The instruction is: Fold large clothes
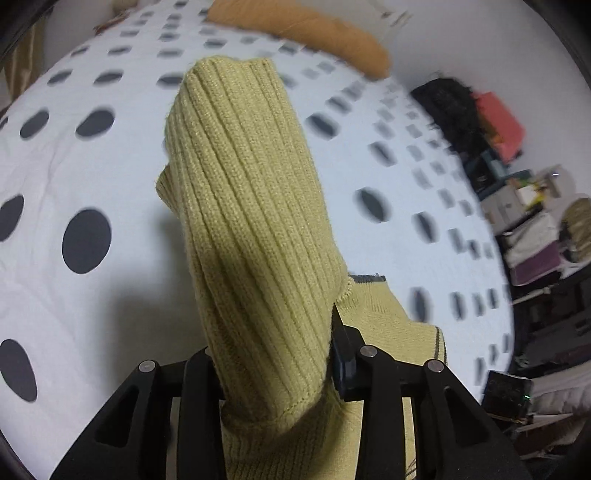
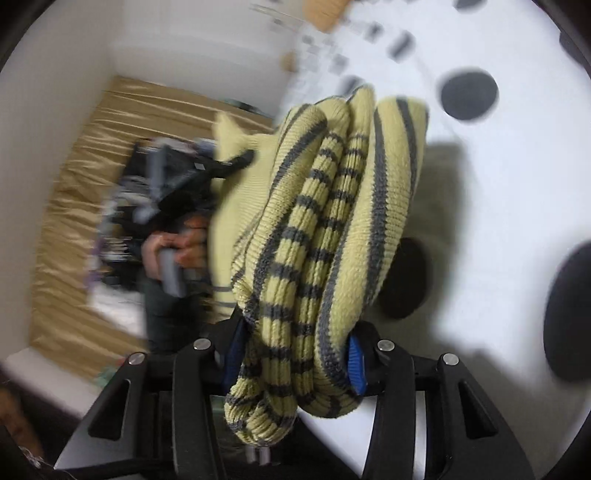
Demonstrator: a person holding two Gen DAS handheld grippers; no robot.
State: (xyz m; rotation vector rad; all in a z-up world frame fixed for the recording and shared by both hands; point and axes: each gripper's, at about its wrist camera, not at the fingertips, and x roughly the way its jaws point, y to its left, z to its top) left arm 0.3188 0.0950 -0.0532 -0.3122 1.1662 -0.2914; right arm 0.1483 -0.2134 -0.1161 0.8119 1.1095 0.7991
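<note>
A pale yellow ribbed knit sweater with grey stripes is held up above a white bedsheet with dark dots. My left gripper is shut on a plain ribbed part of it, which stands up between the fingers. My right gripper is shut on a bunched, grey-striped part of the sweater. In the right wrist view the other gripper and the hand holding it show at the left, blurred, against the sweater's edge.
An orange-brown pillow lies at the bed's far end. Black and red items and cluttered shelves stand beyond the bed's right edge. A tan curtain hangs by the white wall in the right wrist view.
</note>
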